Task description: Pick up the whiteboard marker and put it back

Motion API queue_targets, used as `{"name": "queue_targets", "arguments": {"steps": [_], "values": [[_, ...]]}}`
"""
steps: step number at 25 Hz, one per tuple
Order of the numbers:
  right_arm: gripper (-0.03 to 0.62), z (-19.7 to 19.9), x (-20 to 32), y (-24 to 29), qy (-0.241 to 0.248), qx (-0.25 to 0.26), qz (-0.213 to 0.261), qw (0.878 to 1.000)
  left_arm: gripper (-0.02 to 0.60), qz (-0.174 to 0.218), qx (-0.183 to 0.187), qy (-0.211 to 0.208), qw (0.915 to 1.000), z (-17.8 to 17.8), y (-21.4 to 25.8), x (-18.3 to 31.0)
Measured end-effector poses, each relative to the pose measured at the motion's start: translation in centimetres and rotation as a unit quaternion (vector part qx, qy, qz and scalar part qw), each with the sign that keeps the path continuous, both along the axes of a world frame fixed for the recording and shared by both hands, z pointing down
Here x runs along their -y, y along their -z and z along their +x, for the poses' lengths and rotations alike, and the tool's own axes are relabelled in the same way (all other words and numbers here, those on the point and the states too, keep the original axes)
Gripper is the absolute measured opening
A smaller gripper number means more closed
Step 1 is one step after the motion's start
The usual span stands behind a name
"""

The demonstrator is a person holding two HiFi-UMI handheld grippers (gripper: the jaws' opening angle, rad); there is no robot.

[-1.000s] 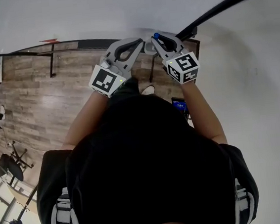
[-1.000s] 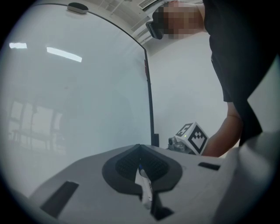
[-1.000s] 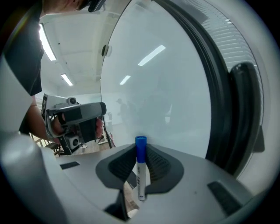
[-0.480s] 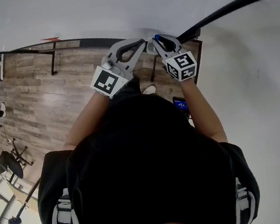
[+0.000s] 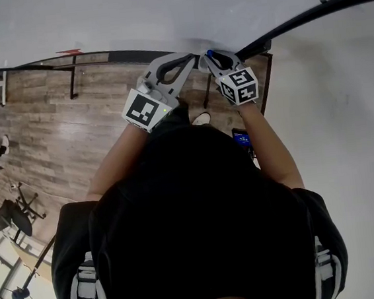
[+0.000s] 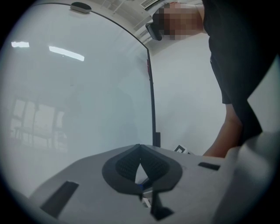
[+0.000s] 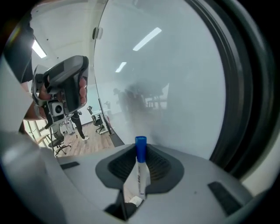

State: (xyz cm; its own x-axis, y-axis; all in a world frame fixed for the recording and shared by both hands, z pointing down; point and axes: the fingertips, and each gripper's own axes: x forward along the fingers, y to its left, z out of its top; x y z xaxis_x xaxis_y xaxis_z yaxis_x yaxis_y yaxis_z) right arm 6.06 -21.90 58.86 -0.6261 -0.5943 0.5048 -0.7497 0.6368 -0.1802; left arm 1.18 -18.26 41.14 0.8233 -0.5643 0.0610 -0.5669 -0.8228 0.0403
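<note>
One white, blue-capped whiteboard marker (image 7: 140,168), clamped in the right gripper (image 7: 141,153). One left gripper (image 6: 140,151), jaws closed together, seemingly empty. One white whiteboard (image 5: 159,12) at twelve o'clock, black frame edge (image 5: 306,15) at two o'clock.

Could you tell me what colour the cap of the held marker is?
The marker has a blue cap; the right gripper view shows it best.

Blue-capped white whiteboard marker (image 7: 140,173)
</note>
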Motion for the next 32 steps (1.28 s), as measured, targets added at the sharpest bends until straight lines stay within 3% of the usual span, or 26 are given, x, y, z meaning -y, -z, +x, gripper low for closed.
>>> {"name": "queue_targets", "arguments": {"steps": [18, 32], "values": [[0.072, 0.0, -0.1, -2.3, 0.003, -0.058, -0.034, 0.998, 0.003, 0.001, -0.004, 0.005, 1.0000, -0.5, 0.2, -0.2], [0.104, 0.1, -0.9, 0.2, 0.007, -0.027, -0.020, 0.999, 0.003, -0.001, 0.003, 0.004, 1.0000, -0.5, -0.1, -0.5]]}}
